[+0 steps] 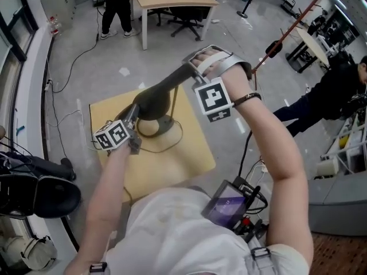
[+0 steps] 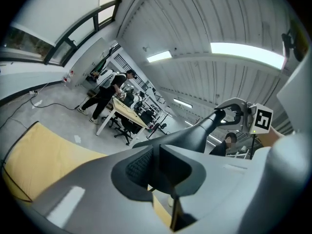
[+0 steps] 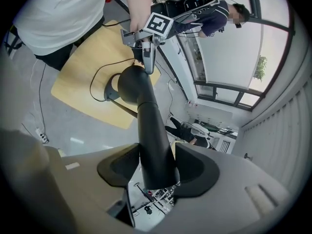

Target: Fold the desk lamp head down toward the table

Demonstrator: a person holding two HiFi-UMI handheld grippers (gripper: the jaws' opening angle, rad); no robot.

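Plainly, the desk lamp [image 1: 152,99] stands on the yellow table [image 1: 189,153]. The left gripper [image 2: 158,169] is pinched low on it and the right gripper [image 3: 156,167] clamped round the tapered lamp head [image 3: 148,126] — smooth, so the pads may slide off under downward pressure, or the base may tip.

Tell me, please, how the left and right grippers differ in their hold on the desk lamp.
The left gripper has jaws nearly together, the right gripper wide ones. The left gripper holds a thin part near the desk lamp's base, the right gripper its raised head tip. Both grip the lamp.
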